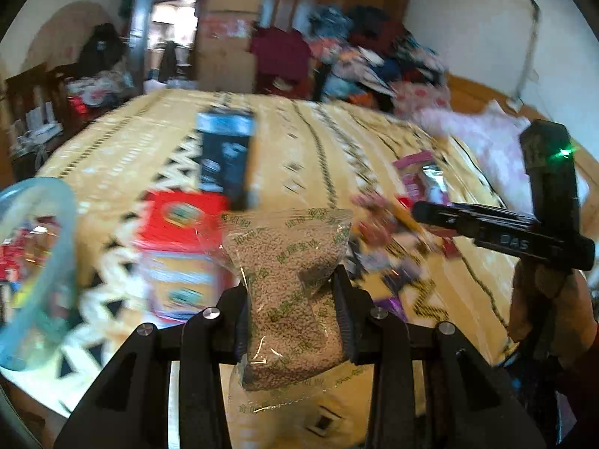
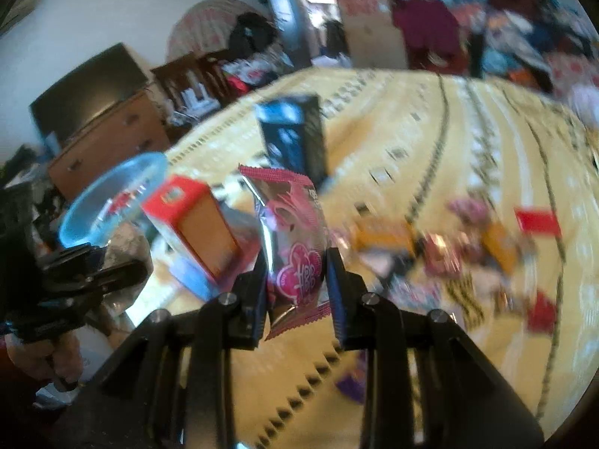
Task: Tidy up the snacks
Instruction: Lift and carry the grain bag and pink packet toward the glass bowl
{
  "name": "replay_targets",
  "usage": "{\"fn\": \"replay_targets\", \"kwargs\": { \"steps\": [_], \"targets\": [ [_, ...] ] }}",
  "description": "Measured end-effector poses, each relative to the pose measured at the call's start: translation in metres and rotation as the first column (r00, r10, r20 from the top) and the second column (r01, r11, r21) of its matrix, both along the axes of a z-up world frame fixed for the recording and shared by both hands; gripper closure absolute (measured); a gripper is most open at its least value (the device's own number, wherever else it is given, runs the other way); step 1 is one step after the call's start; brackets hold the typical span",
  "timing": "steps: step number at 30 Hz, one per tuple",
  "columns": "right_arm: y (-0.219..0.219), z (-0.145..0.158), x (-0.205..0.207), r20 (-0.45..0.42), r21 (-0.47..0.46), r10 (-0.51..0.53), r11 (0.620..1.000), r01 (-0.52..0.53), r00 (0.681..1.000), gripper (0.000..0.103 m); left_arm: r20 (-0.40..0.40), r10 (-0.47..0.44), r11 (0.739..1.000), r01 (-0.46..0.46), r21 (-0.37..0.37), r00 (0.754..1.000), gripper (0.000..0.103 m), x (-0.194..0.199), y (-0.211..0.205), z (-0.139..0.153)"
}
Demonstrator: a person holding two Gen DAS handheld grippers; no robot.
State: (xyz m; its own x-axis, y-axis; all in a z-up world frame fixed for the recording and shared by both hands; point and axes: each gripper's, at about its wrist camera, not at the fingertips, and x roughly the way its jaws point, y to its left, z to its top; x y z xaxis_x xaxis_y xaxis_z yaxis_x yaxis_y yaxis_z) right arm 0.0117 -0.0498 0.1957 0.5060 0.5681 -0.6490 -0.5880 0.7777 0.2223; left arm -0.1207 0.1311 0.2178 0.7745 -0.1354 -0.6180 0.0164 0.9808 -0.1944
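yellow bedspread (image 1: 157, 142); left gripper (image 1: 292, 299) clamps one grain bag (image 1: 292, 284); right gripper (image 2: 297, 280) clamps one pink packet (image 2: 292, 232).

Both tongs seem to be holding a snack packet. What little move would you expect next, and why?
Probably carry the clear bag of grains, gripped in the left tongs, leftward to the blue-rimmed bowl, which already holds snacks. The right tongs grip a pink packet, and can follow.

Home bedroom: bed (image 1: 337, 142), clothes pile (image 1: 367, 48)
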Motion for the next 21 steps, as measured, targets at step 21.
{"fn": "replay_targets", "kwargs": {
  "steps": [21],
  "targets": [
    [0.283, 0.084, 0.015, 0.059, 0.026, 0.414, 0.909, -0.415, 0.909, 0.074, -0.001, 0.455, 0.889, -0.454, -0.055, 0.891, 0.064, -0.024, 0.313, 0.056]
  ]
}}
